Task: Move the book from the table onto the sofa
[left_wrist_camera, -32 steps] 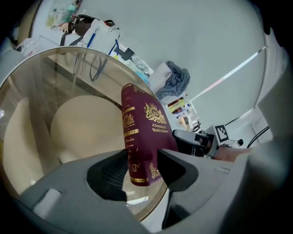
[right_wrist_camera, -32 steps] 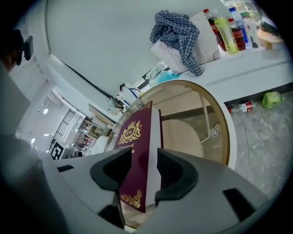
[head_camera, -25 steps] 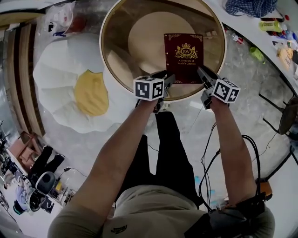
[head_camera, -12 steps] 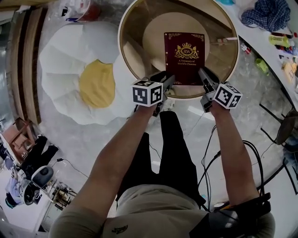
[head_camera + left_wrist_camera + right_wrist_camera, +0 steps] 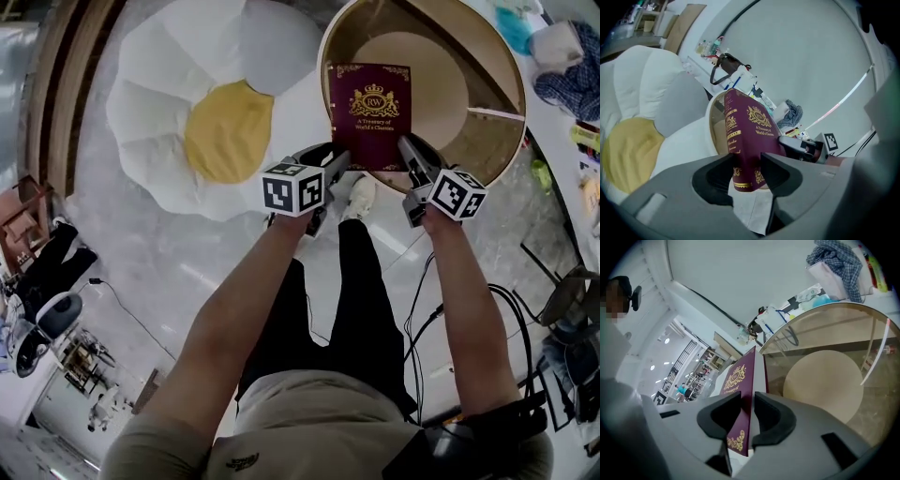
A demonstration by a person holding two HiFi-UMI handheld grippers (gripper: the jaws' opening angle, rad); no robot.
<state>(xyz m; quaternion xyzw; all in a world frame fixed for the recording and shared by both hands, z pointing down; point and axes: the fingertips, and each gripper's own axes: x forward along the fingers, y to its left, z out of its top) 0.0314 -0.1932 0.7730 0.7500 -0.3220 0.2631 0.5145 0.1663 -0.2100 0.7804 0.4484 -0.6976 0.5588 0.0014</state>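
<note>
The maroon book (image 5: 373, 112) with gold lettering is held between both grippers, above the near left part of the round glass table (image 5: 518, 112). My left gripper (image 5: 339, 159) is shut on its lower left corner by the spine. In the left gripper view the book (image 5: 747, 136) stands between the pads of that gripper (image 5: 749, 164). My right gripper (image 5: 405, 150) is shut on the lower right edge, its jaws having closed onto it. In the right gripper view the cover (image 5: 740, 394) is pinched by that gripper (image 5: 747, 408). The egg-shaped white and yellow sofa (image 5: 225, 131) lies to the left.
A cluttered desk with a plaid cloth (image 5: 572, 84) runs along the right. A wooden strip (image 5: 66, 66) borders the far left. Cables (image 5: 422, 281) trail on the floor by the person's legs. A dark chair frame (image 5: 572, 291) stands at the right.
The view has swung left: the sofa has come toward the middle and the table has slid to the upper right. The book stays gripped between both grippers.
</note>
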